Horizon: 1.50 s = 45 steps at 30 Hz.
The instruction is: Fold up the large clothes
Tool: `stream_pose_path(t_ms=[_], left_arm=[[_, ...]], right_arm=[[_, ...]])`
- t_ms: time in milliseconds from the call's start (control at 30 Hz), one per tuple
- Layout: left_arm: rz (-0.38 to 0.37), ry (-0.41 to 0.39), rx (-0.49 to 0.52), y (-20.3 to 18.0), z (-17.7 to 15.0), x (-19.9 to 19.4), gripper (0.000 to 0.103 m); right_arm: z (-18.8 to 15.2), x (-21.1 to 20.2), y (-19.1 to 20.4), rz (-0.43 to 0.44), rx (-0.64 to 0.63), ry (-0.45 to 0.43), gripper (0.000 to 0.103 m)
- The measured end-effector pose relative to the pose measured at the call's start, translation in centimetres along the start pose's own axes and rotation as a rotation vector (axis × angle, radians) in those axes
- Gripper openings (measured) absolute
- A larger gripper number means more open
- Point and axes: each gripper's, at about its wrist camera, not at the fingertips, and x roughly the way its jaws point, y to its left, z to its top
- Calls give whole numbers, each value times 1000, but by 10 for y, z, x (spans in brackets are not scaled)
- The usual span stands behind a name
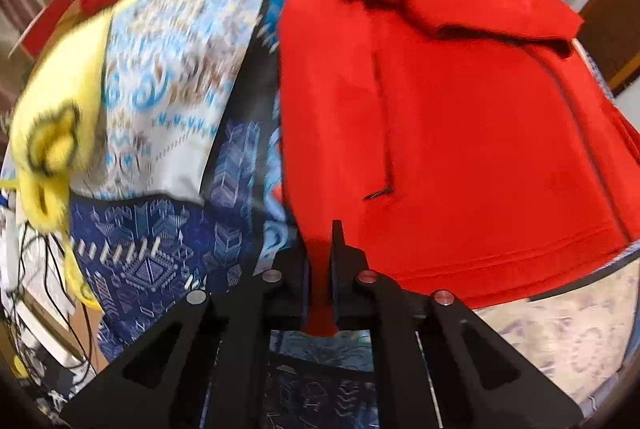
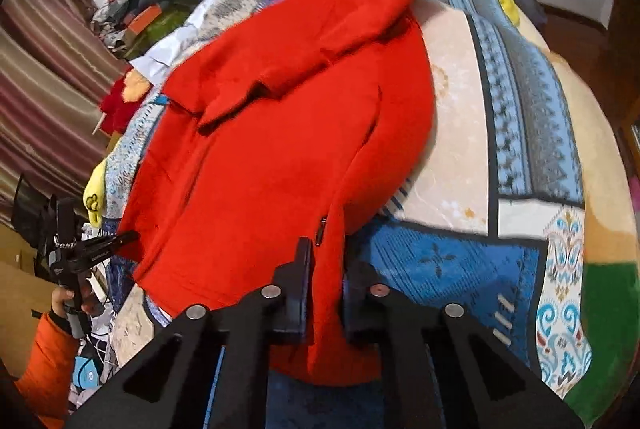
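The red coat lies spread on the patterned quilt of a bed, its hem toward the near edge and its collar and folded-over sleeve at the far end, so its long axis runs straight away from both tools. The left gripper is clenched on a pinch of red cloth at the near left corner of the hem; the fabric shows squeezed between the two black fingers. The right gripper is likewise clamped on the hem near the right front edge, just beside the zip pull, with cloth bunched between its fingers. In the right view the left gripper appears at the coat's left side, held by a hand in an orange sleeve. Both grips sit on the near hem, well apart across the coat's width, so the likely fold carries the hem away toward the collar, with both hands about equally placed for it.
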Motion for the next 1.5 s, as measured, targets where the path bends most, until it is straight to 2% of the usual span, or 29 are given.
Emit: stream_pose_path(t_ms=[167,300,500,567,633,700,833,933,1067,1167,1267,1300,1333,1400,1500], left_arm=[[-9,-110,44,-19,33,-37,3],[-36,-226,28,-16,84,-73,3],[49,-341,2,-10,168,-94,2],[80,-359,-17,-3,191,-91,1],[159,-385,-38,4,223,-81,0],[201,-392,-63,13,245,-70,0],[221,-332,-128,36,291,-21,0],[190,-262,-97,40,301,18,0],[124,-146,-64,34,287,61,0],[70,-105,-50,27,269,74,3],[37,-91,-36,21,253,73,6],[26,-89,-28,18,248,71,13],[10,-83,-23,15,243,69,31],[-27,-80,-25,10,232,66,50],[-23,-60,35,-9,220,68,51]], right_arm=[[26,-21,10,21,-26,-88,8],[56,-31,20,7,-54,-148,8],[121,-31,24,-51,-65,-223,8],[153,-26,24,-84,-69,-253,8],[183,-18,21,-110,-62,-272,8],[211,-5,16,-131,-44,-276,8],[266,48,1,-158,7,-219,8],[292,101,-4,-239,-27,-164,8],[299,163,-20,-321,-40,-75,8],[298,173,-19,-342,-68,-118,9],[300,167,-19,-343,-69,-100,9],[300,164,-20,-334,-64,-97,9],[300,158,-22,-320,-54,-93,9],[299,146,-24,-308,-41,-97,9],[296,132,-26,-306,-18,-97,9]])
